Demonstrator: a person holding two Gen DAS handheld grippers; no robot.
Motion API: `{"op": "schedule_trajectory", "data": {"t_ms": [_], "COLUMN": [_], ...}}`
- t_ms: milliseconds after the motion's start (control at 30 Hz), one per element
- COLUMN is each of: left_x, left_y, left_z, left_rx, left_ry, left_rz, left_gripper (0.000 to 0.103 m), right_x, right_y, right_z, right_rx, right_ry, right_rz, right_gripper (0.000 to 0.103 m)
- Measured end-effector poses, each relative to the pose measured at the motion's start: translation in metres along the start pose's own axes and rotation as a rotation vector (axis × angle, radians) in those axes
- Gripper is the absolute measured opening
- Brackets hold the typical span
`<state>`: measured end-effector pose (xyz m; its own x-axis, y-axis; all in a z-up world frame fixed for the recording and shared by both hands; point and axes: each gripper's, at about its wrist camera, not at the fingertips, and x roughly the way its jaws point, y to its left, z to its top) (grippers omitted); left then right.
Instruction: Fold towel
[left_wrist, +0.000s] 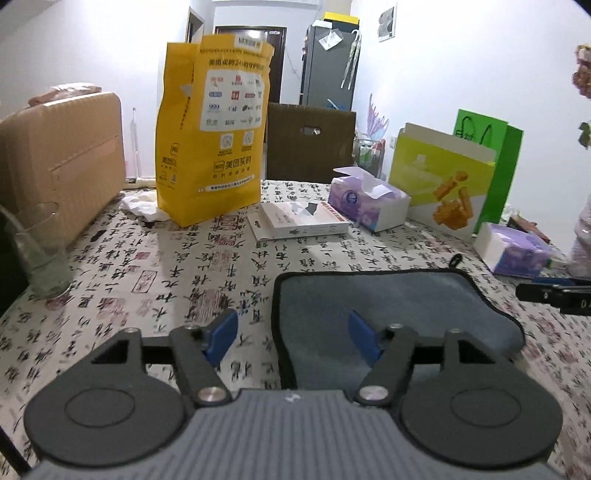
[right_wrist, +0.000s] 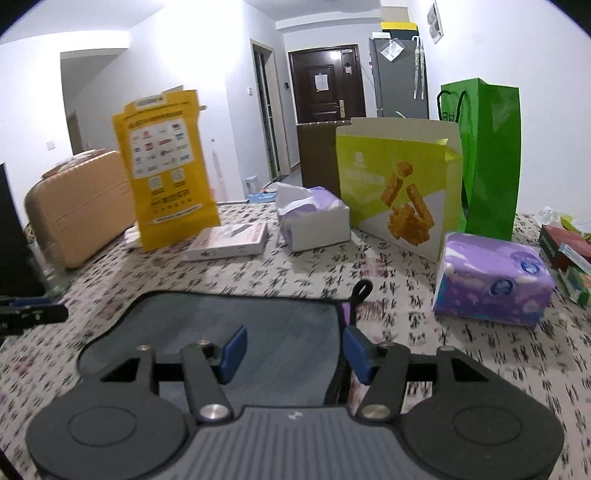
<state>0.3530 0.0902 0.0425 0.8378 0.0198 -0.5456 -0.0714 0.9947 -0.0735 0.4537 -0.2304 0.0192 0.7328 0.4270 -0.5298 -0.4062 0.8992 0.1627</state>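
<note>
Grey towel (left_wrist: 399, 314) lies flat; left gripper (left_wrist: 291, 334) and right gripper (right_wrist: 293, 349) hover above its side edges, jaws spread, so a shallow pinch could slip.

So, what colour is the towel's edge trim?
Black trim around a grey towel, clearest in the left wrist view.

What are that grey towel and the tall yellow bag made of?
The grey towel looks like soft microfibre or terry: matte, faintly napped, with a stitched black binding and hanging loop. The yellow bag looks like matte paper: it stands stiffly with sharp creases and a torn top edge, though a thin coating cannot be ruled out.
</note>
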Motion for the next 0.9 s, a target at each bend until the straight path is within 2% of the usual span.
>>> {"op": "schedule_trajectory", "data": {"t_ms": [67,200,233,300,500,900], "left_x": [-0.014,-0.04,-0.045,-0.056,-0.086,-0.135], "left_y": [-0.003,-0.009,-0.01,-0.013,-0.018,-0.019], "left_z": [-0.005,-0.014,-0.016,-0.021,-0.039,-0.072], "left_rx": [0.011,0.039,0.042,0.041,0.049,0.029], "left_ry": [-0.011,-0.041,-0.044,-0.049,-0.076,-0.124], "left_rz": [-0.005,-0.022,-0.023,-0.028,-0.041,-0.06], "left_gripper": [0.081,0.088,0.09,0.091,0.098,0.103], "right_x": [-0.013,-0.042,-0.048,-0.061,-0.095,-0.152], "right_y": [0.005,0.012,0.014,0.016,0.027,0.056], "right_z": [-0.007,-0.015,-0.017,-0.02,-0.033,-0.072], "right_rx": [-0.001,-0.002,-0.002,0.002,-0.013,-0.084], "right_ry": [-0.002,-0.022,-0.027,-0.04,-0.056,-0.095], "right_rz": [0.001,-0.001,-0.002,-0.004,-0.006,-0.019], "right_gripper": [0.058,0.06,0.064,0.074,0.082,0.087]}}
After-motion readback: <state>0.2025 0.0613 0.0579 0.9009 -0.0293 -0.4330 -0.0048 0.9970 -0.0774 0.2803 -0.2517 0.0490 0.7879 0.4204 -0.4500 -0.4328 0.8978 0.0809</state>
